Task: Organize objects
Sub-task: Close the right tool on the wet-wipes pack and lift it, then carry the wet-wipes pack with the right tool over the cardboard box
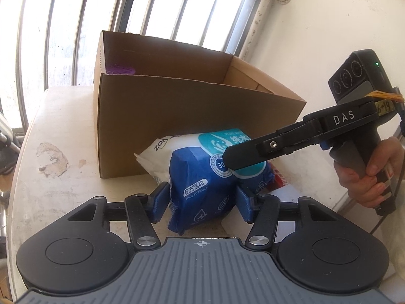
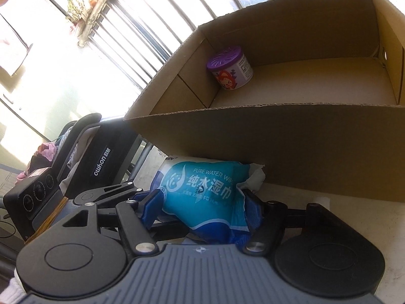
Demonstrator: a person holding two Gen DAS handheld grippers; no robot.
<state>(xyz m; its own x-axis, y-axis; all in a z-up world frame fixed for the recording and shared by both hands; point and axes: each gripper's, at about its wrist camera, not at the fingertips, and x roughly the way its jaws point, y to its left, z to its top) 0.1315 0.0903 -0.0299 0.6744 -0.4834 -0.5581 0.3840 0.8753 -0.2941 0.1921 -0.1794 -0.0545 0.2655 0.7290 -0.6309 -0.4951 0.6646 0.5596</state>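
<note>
1. Wet-wipes pack (image 1: pixel 202 177): one, soft, blue and teal with a white end, printed "PURE WATER"; it lies on the table top right against the near outer wall of the box, outside it
2. Cardboard box (image 1: pixel 177 116): one, open-topped, brown, standing on the table behind the pack
3. Purple-lidded tub (image 2: pixel 229 68): one, small and round with a cartoon label, upright in a far corner inside the box; in the left wrist view only its lid shows over the rim
4. Left gripper (image 1: pixel 202 200): one, black with blue pads; the pads sit on either side of the pack's blue near end and the wrapper bulges between them, so it grips the pack
5. Right gripper (image 2: pixel 202 209): one, same make, marked "DAS" on its side; its blue fingers (image 2: pixel 152 207) clamp the teal part of the same pack, which creases under them
6. Hand (image 1: pixel 374 174): one in view, wrapped round the right gripper's handle
7. Table (image 1: pixel 50 131): one, pale, rounded edge, worn, with a chipped patch on its left part
8. Room: white wall to the right with scuff marks; bright barred window (image 1: pixel 63 25) behind the box; one black seat-like item marked "ouhon" (image 2: pixel 101 162) beside the table, its nature unclear
</note>
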